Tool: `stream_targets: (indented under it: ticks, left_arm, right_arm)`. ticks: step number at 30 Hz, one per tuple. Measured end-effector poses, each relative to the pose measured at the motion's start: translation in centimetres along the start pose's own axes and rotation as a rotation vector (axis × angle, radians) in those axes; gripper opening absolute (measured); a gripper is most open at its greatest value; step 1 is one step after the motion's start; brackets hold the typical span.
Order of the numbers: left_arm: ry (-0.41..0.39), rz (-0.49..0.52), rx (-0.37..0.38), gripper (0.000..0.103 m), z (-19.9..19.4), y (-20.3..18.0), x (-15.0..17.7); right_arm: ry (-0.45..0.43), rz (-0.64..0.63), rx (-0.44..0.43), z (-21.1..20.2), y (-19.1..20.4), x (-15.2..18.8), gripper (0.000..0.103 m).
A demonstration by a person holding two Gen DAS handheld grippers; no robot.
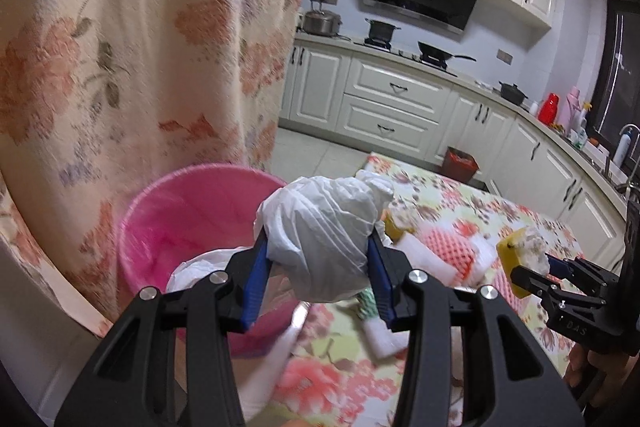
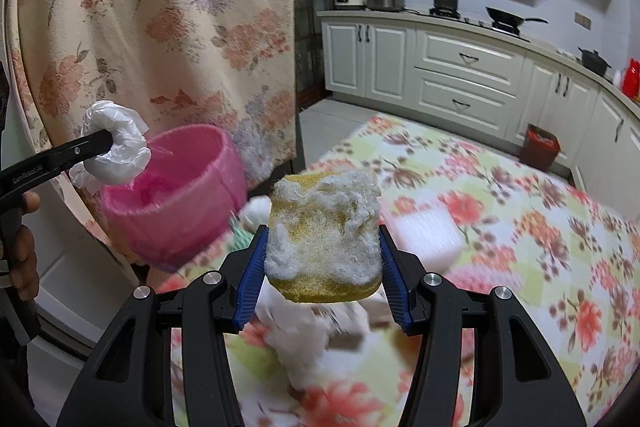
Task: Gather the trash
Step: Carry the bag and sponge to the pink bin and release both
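Big floral curtain (image 1: 132, 39) hangs on the left, soft woven fabric, and the table (image 1: 460, 195) wears a glossy flowered cloth. At the table's edge sits a round pink plastic bin (image 1: 180, 211) with a thin liner. The left gripper (image 1: 318, 259) has its blue ribbed pads clamped partway closed on a crinkly white plastic bag wad (image 1: 324, 231), held up right by the bin's rim. The right gripper (image 2: 322, 259) is squeezing a yellow sponge (image 2: 324, 243), rectangular and matted with grey-white fluff, above the table. White foam blocks (image 1: 424, 255) still lie on the cloth.
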State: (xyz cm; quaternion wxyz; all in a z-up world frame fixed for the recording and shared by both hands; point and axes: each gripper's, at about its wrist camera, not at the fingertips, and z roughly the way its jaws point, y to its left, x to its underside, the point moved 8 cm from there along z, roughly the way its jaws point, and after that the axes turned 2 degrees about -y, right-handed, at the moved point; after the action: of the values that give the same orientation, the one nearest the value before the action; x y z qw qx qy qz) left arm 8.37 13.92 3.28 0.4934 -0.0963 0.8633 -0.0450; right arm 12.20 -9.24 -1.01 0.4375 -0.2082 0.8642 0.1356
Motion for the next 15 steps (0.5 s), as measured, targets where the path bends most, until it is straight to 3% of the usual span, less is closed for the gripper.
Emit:
stream_targets:
  ticks: [15]
  left_arm:
    - [-0.058,-0.035,-0.060,0.044,-0.2,4.8,-3.9]
  right_arm:
    - [-0.041,-0.073,-0.119,4.7,7.9,-6.7,0.051]
